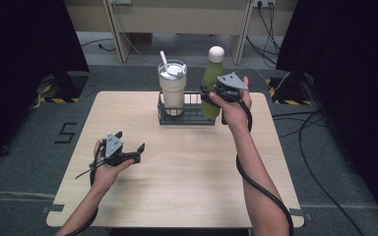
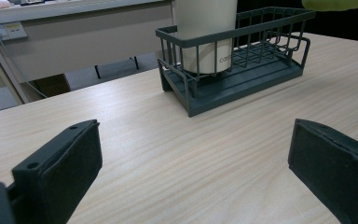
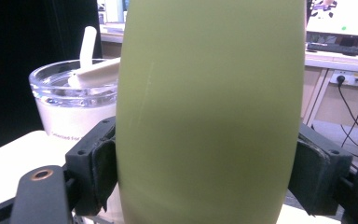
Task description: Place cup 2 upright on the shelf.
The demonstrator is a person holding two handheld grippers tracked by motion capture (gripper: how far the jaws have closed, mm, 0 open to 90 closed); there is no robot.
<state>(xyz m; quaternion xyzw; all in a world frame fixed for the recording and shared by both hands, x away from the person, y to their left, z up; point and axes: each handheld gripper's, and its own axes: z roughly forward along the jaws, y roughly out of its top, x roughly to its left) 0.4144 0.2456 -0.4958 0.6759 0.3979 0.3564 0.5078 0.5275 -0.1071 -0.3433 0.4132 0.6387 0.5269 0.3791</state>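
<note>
A green bottle (image 1: 211, 83) with a pale round cap stands upright at the right end of a dark wire rack (image 1: 193, 118). My right gripper (image 1: 210, 96) is shut on the bottle's body (image 3: 209, 112); both pads press its sides. The bottle's bottom (image 2: 334, 3) hangs just above the rack's rim. A cream tumbler (image 1: 172, 87) with a clear lid and a straw sits in the rack's left end (image 2: 186, 60). My left gripper (image 1: 134, 147) is held open over the table's front left, with nothing between its pads (image 2: 65, 158).
The wooden table (image 1: 187, 167) carries the rack near its far edge. Dark curtains flank it on both sides. Cables (image 1: 320, 147) trail over the floor at the right. A desk frame and wall sockets (image 1: 263, 3) stand behind.
</note>
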